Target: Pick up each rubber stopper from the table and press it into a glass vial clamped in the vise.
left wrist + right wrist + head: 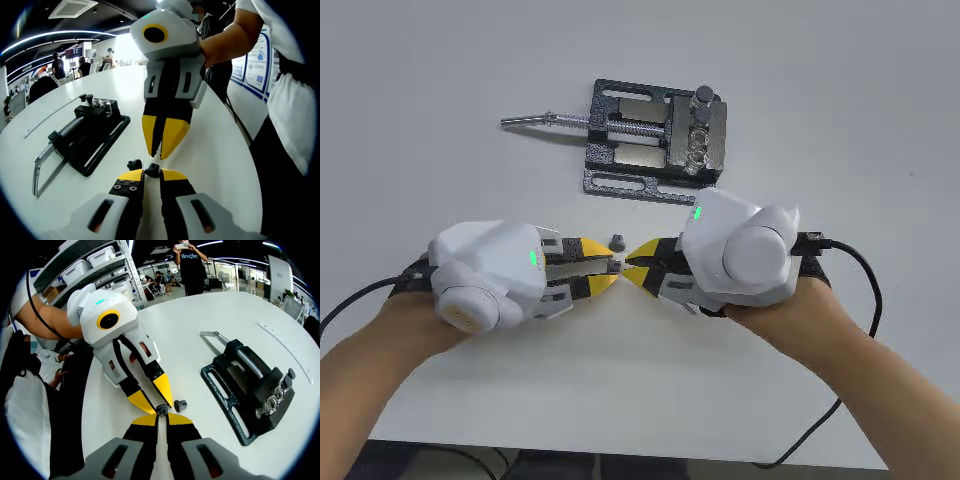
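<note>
Right gripper (pixel 161 418) fingers pinch a barely visible stopper (pixel 161 410); left gripper (pixel 152 175) fingers spread around it.

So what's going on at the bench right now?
The person has the two grippers tip to tip over the table. The right gripper pinches a rubber stopper at its tips, the left gripper faces it with jaws parted. A second stopper lies loose beside them. The vise with its vials stands beyond.

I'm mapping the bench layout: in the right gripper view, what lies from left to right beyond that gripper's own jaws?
left gripper → loose rubber stopper → vise
</note>
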Demonstrator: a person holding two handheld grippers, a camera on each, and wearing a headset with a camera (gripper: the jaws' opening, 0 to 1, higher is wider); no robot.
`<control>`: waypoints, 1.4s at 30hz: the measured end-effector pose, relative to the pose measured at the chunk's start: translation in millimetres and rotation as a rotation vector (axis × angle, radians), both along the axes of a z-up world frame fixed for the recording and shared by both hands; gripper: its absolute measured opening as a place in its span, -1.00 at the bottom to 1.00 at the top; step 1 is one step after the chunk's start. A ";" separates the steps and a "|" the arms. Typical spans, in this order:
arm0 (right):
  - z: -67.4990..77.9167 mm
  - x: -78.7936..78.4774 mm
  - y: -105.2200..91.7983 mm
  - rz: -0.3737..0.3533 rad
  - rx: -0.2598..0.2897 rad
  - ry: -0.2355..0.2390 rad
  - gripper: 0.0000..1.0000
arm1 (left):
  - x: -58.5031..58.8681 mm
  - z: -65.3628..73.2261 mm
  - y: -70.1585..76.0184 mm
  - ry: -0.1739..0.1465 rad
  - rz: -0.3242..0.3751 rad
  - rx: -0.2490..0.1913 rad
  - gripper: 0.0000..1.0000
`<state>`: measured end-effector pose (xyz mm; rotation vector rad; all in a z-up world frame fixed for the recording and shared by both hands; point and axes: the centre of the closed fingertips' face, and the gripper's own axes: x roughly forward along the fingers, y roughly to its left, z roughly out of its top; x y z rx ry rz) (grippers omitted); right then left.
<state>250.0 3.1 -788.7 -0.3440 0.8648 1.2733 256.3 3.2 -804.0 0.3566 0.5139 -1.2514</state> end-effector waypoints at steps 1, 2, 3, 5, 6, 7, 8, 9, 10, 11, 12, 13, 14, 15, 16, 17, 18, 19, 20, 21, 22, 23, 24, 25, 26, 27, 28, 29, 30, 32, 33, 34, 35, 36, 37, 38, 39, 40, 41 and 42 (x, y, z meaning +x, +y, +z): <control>-1.1 0.4 0.2 0.003 -0.005 -0.005 -0.89 | 0.5 -0.5 -0.1 -0.001 0.001 0.000 -0.83; -1.9 0.6 0.4 0.004 -0.008 -0.007 -0.89 | 0.7 -1.0 -0.2 -0.002 0.001 0.001 -0.83; -2.3 1.1 0.5 0.005 -0.011 -0.009 -0.88 | 0.9 -1.4 -0.4 -0.001 0.002 0.002 -0.83; -2.6 2.1 1.5 0.004 -0.012 -0.013 -0.88 | 1.3 -1.8 -1.2 0.000 0.004 0.002 -0.83; -2.9 2.6 2.3 0.005 -0.012 -0.016 -0.89 | 1.1 -2.1 -1.7 0.000 0.001 0.004 -0.83; -3.2 2.8 2.8 0.006 -0.013 -0.017 -0.89 | 1.1 -2.3 -1.9 -0.001 0.002 0.004 -0.83; -4.0 2.8 3.4 0.008 -0.016 -0.019 -0.89 | 1.1 -2.2 -2.3 0.000 0.002 0.005 -0.83; -6.0 2.5 3.7 0.013 -0.024 -0.021 -0.89 | 1.1 -2.5 -2.4 0.000 0.004 0.006 -0.83; -7.3 2.0 3.6 0.019 -0.030 -0.025 -0.90 | 1.1 -2.3 -2.6 -0.001 0.004 0.008 -0.83; -9.0 1.3 3.0 0.025 -0.039 -0.029 -0.90 | 1.3 -2.0 -2.8 -0.001 0.006 0.006 -0.83; -10.2 0.6 2.4 0.029 -0.046 -0.031 -0.91 | 1.3 -1.9 -2.9 0.000 0.008 0.006 -0.83; -10.7 0.3 1.9 0.032 -0.048 -0.034 -0.91 | 1.1 -2.0 -3.0 0.001 0.008 0.006 -0.83; -10.8 0.9 0.9 0.033 -0.051 -0.038 -0.92 | 0.9 -1.8 -3.4 0.000 0.008 0.006 -0.83; -10.9 1.1 0.3 0.033 -0.053 -0.038 -0.93 | 0.7 -1.7 -3.8 0.000 0.007 0.005 -0.83; -12.0 0.9 -0.8 0.033 -0.059 -0.036 -0.93 | 0.4 -2.1 -4.1 0.000 0.007 0.004 -0.83; -12.7 0.7 -1.5 0.035 -0.062 -0.037 -0.93 | 0.3 -2.2 -4.2 0.000 0.007 0.003 -0.83; -13.3 0.3 -2.2 0.037 -0.066 -0.037 -0.94 | 0.2 -2.4 -4.4 0.001 0.008 0.002 -0.83; -14.2 -0.3 -3.0 0.041 -0.070 -0.040 -0.94 | 0.1 -2.7 -4.6 0.002 0.009 0.001 -0.83; -14.6 -0.7 -3.5 0.043 -0.073 -0.041 -0.94 | 0.1 -3.1 -4.4 0.002 0.009 0.001 -0.83; -15.0 -0.6 -4.1 0.044 -0.074 -0.042 -0.94 | -0.1 -3.5 -4.2 0.002 0.009 0.001 -0.83; -15.3 -0.8 -4.6 0.043 -0.076 -0.041 -0.94 | -0.1 -3.7 -4.1 0.001 0.008 0.002 -0.83; -15.8 -0.5 -5.0 0.043 -0.077 -0.042 -0.94 | -0.2 -3.9 -3.7 0.001 0.007 0.003 -0.83; -16.0 -0.5 -5.3 0.043 -0.078 -0.042 -0.94 | -0.3 -4.0 -3.6 0.002 0.007 0.004 -0.82; -16.3 -0.3 -5.5 0.042 -0.079 -0.041 -0.94 | -0.5 -4.4 -3.3 0.004 0.007 0.005 -0.82; -16.7 -0.2 -5.8 0.041 -0.080 -0.040 -0.94 | -1.1 -5.7 -2.9 0.006 0.004 0.009 -0.82; -16.8 0.0 -5.9 0.041 -0.079 -0.040 -0.94 | -1.6 -6.9 -2.6 0.007 0.003 0.013 -0.82; -16.8 0.1 -6.1 0.039 -0.079 -0.039 -0.94 | 0.3 -5.2 -4.4 -0.010 -0.002 0.003 -0.81; -16.0 0.7 -6.5 0.037 -0.077 -0.040 -0.93 | -0.6 -6.3 -4.2 0.003 0.005 0.007 -0.82; -14.1 1.7 -6.6 0.031 -0.071 -0.041 -0.93 | -0.3 -6.7 -4.1 0.004 0.006 0.010 -0.82; -8.4 3.5 -5.1 0.013 -0.051 -0.035 -0.93 | 0.6 -7.1 -4.9 0.003 0.008 0.010 -0.82; -6.8 3.9 -4.1 0.009 -0.045 -0.032 -0.92 | 0.7 -7.3 -5.3 0.002 0.008 0.010 -0.82; -5.3 4.4 -3.1 0.007 -0.041 -0.032 -0.92 | 0.7 -7.0 -5.8 0.001 0.007 0.009 -0.82; -4.8 4.7 -2.1 0.008 -0.040 -0.035 -0.92 | 0.7 -6.9 -6.1 0.001 0.007 0.009 -0.82; -4.3 5.4 -1.2 0.008 -0.040 -0.038 -0.92 | 0.7 -6.3 -6.5 0.000 0.007 0.009 -0.82; -3.8 5.9 -0.4 0.006 -0.038 -0.037 -0.91 | 0.7 -6.3 -6.7 0.000 0.007 0.010 -0.81; -3.6 6.6 0.4 0.001 -0.037 -0.032 -0.90 | 0.6 -5.9 -7.0 0.000 0.006 0.010 -0.81; -4.1 7.0 1.2 -0.002 -0.037 -0.028 -0.89 | 0.6 -5.5 -7.3 -0.001 0.007 0.010 -0.81; -4.1 6.8 1.7 0.000 -0.037 -0.028 -0.89 | 0.5 -5.3 -7.3 -0.001 0.007 0.011 -0.81; -4.6 6.4 2.6 0.002 -0.039 -0.026 -0.88 | 0.4 -5.3 -7.4 -0.003 0.006 0.012 -0.81; -4.9 6.1 2.9 0.003 -0.041 -0.025 -0.87 | 0.4 -5.2 -7.3 -0.005 0.005 0.013 -0.81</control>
